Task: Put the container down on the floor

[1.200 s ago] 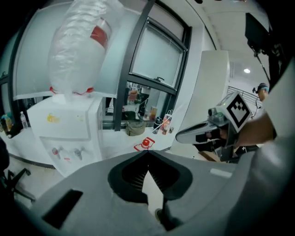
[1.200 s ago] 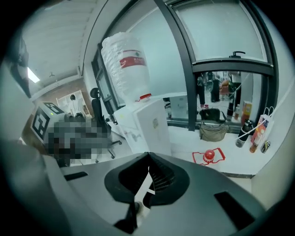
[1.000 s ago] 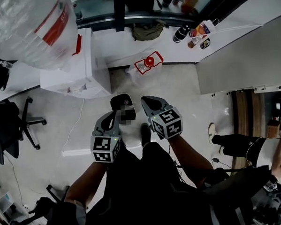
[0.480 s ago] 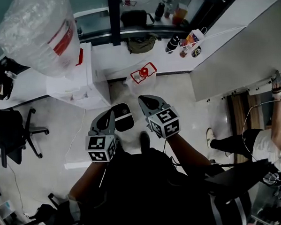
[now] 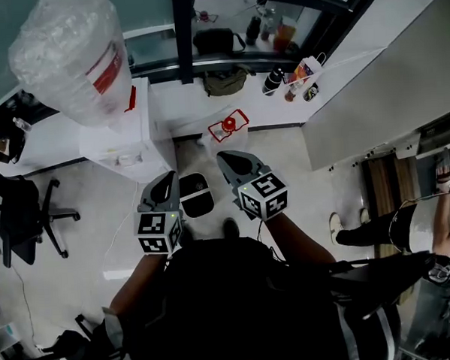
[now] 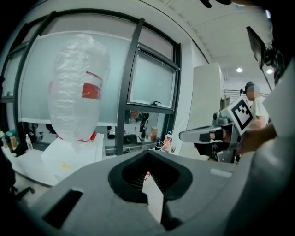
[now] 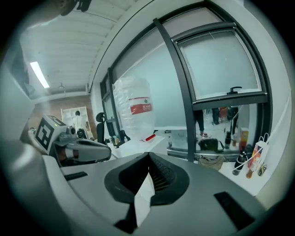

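The container is a big clear water jug (image 5: 72,59) with a red label and a plastic wrap. It stands upright on a white cabinet (image 5: 125,135) at the upper left of the head view. It also shows in the left gripper view (image 6: 76,92) and the right gripper view (image 7: 133,108). My left gripper (image 5: 165,188) and right gripper (image 5: 232,164) hang side by side over the floor, below and to the right of the jug and apart from it. Both are shut with nothing between the jaws, as the left (image 6: 147,152) and right (image 7: 148,154) gripper views also show.
A dark oval object (image 5: 196,193) lies on the floor between the grippers. A red-framed item (image 5: 228,125), a bag (image 5: 223,81) and bottles (image 5: 274,79) sit along the white window ledge. An office chair (image 5: 24,216) stands left, another person (image 5: 408,226) right.
The head view has swung so the jug and window ledge show more fully. Both grippers sit slightly higher in the picture, nearer the cabinet. Their jaws stay shut.
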Demonstrator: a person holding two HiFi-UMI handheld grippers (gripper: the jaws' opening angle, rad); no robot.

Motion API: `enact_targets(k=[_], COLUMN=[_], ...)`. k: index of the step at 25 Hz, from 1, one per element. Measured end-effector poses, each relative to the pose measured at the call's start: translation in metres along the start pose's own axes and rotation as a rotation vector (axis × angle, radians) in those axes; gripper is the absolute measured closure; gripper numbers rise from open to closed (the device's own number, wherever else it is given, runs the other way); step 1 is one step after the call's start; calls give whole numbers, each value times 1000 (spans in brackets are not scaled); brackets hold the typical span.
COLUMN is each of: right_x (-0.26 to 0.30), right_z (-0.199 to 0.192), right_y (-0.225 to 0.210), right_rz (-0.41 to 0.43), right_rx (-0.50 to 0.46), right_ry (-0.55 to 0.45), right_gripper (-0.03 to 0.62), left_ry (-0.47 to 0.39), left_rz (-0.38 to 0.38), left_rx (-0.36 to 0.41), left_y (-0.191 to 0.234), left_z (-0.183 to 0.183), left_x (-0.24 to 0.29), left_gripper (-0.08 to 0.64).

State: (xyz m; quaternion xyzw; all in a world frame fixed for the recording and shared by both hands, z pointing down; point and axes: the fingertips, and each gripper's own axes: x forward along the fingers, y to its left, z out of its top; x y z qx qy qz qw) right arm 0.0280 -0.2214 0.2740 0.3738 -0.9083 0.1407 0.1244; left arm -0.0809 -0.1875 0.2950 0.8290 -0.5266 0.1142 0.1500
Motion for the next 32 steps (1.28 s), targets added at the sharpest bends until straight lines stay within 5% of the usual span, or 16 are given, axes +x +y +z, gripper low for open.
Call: enact_targets(k=[9,32], right_x=[-6,-13], right_z=[17,17], right_y=[-8,3], right_rz=[-84,-65], right_rx=[-72,-64], right_ry=[-47,-50], right_gripper=[584,584], left_ry=[-66,-36], left_rz=[-5,-4], left_rx=[-49,-46], left_y=[-2,-7], left_z=[16,13], left_x=[-8,-17], left_gripper=[549,549])
